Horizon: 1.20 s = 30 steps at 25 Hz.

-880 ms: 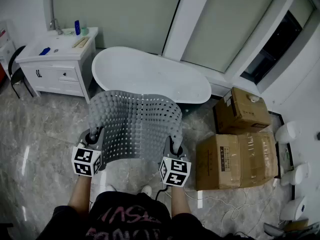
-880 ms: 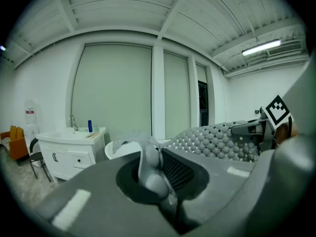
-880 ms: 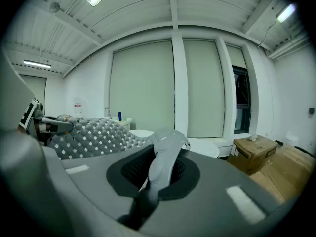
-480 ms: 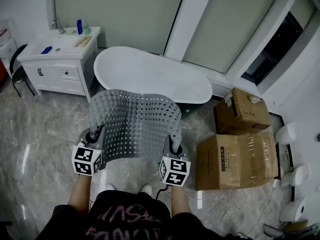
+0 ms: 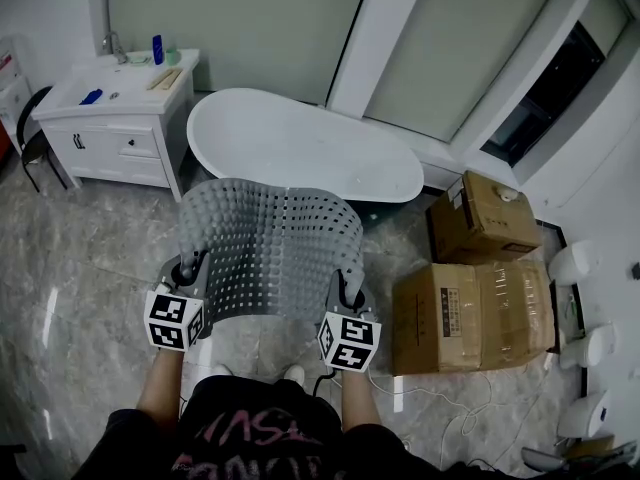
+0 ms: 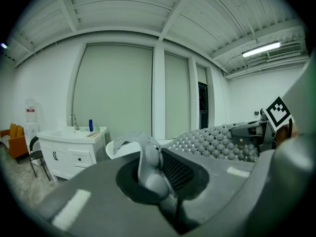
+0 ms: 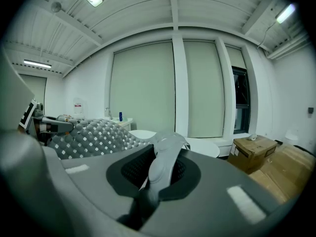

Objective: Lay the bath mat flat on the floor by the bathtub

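Floor (image 5: 80,258): grey marble; a bare strip runs in front of the tub, between the vanity and the boxes, and that is where the mat should go.
Tub (image 5: 300,153): white, lying across the head view just beyond the mat's far edge.
Boxes (image 5: 470,308): cardboard, stacked on the floor to the right, near the landing strip but apart from the mat.
Vanity (image 5: 110,128): white, at the left end of the tub and clear of the work.
Mat (image 5: 270,248): grey and studded, held in the air in an upward arch between the two grippers. Its far edge curls toward the tub, and no part of it is on the floor.
Left gripper (image 5: 190,273): clenched on the mat's left near edge. In its own view the jaws (image 6: 153,169) pinch a fold of the mat (image 6: 217,142).
Right gripper (image 5: 347,290): clamped on the right near edge. In its own view the jaws (image 7: 160,169) close on the mat (image 7: 94,135) in the same way.
Done: the mat is picked up, spread wide and brought to face the tub.
Left: judging by the height, most of the task remains, namely lowering the mat, flattening the arch, setting it by the tub and letting go.
Change: almost none. The arch, both grips and both grippers' places match the earlier frames, and only the framing has drifted a touch, with the vanity sitting slightly differently.
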Motion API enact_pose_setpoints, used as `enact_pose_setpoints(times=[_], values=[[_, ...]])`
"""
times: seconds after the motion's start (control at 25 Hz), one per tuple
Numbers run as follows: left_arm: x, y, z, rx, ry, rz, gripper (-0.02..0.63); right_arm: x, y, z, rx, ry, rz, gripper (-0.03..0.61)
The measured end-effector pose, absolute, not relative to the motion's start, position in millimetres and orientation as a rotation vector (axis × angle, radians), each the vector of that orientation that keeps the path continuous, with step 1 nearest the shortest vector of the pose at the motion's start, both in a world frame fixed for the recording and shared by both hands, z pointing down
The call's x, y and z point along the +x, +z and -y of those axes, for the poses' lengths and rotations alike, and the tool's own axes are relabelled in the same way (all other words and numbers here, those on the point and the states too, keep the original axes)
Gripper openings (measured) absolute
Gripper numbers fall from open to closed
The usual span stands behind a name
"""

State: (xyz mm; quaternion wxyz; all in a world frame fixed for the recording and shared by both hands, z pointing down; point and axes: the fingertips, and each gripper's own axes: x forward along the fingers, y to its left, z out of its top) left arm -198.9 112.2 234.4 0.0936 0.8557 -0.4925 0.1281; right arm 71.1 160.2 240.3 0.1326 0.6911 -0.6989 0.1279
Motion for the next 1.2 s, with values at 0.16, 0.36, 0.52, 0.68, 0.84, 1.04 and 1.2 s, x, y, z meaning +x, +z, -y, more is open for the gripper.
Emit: enact_pose_setpoints(times=[0.16, 0.36, 0.52, 0.68, 0.84, 1.04, 1.2], values=[[-205, 241, -112, 2.536, 0.381, 1.442, 0.02, 66, 243, -163, 2.017, 0.362, 2.006, 0.048], [-211, 244, -109, 2.545, 0.379, 1.416, 0.02, 58, 246, -165, 2.033, 0.365, 1.979, 0.049], [-218, 246, -108, 2.565, 0.379, 1.388, 0.02, 51, 249, -167, 2.056, 0.369, 1.957, 0.049], [-230, 247, -108, 2.585, 0.391, 1.355, 0.02, 40, 248, -170, 2.082, 0.368, 1.932, 0.049], [-239, 248, -107, 2.596, 0.394, 1.328, 0.02, 31, 248, -173, 2.096, 0.362, 1.909, 0.05], [-246, 252, -110, 2.616, 0.402, 1.29, 0.02, 20, 248, -179, 2.111, 0.353, 1.885, 0.051], [-251, 256, -111, 2.613, 0.4, 1.272, 0.02, 14, 247, -182, 2.113, 0.34, 1.879, 0.051]])
